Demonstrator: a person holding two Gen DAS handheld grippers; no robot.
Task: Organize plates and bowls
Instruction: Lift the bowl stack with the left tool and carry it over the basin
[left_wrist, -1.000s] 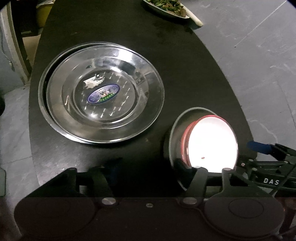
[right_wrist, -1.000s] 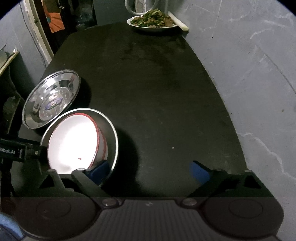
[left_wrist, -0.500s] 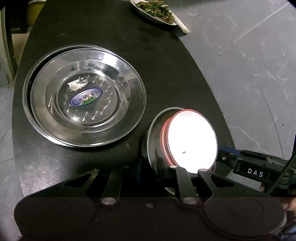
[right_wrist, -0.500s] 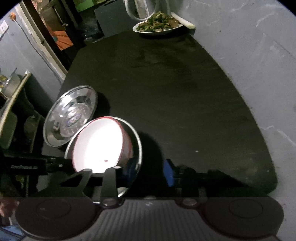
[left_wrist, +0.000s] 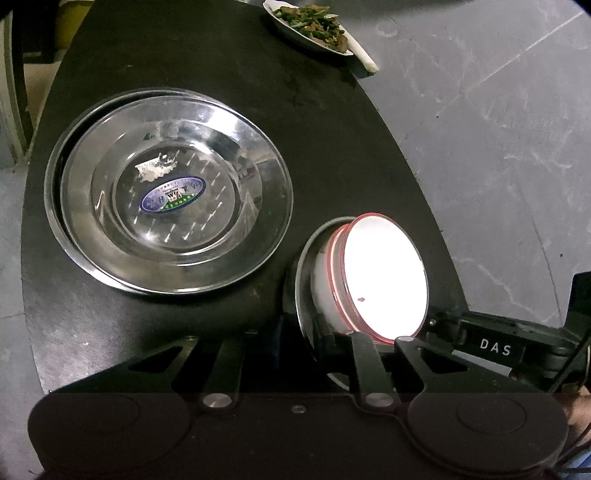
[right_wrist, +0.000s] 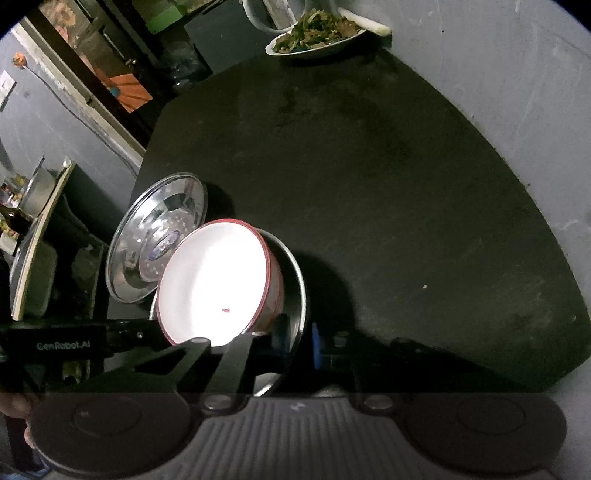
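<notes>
Two grippers pinch the same nested pair of bowls from opposite sides. The left gripper (left_wrist: 295, 347) has its fingers pressed onto the near rim of the steel bowl (left_wrist: 301, 266), one finger inside and one outside. The right gripper (right_wrist: 295, 343) pinches the same steel bowl (right_wrist: 295, 280) the same way, its blue pad outside the wall. A white bowl with a red rim (right_wrist: 212, 280) sits inside the steel one, and both are tipped, apparently lifted off the black table (right_wrist: 369, 184).

Judging from that tilt, the white bowl (left_wrist: 384, 277) is held by nothing but the steel wall; it could slide out and drop. Thin, slick steel could also slip from either pinch if the two hands pull unevenly.

Just beside them lie the stacked steel plates (left_wrist: 170, 192), the top one off-centre on the lower; setting the bowls down carelessly could knock their rim. A plate of cooked greens (left_wrist: 314, 26) stands well apart at the far edge.
</notes>
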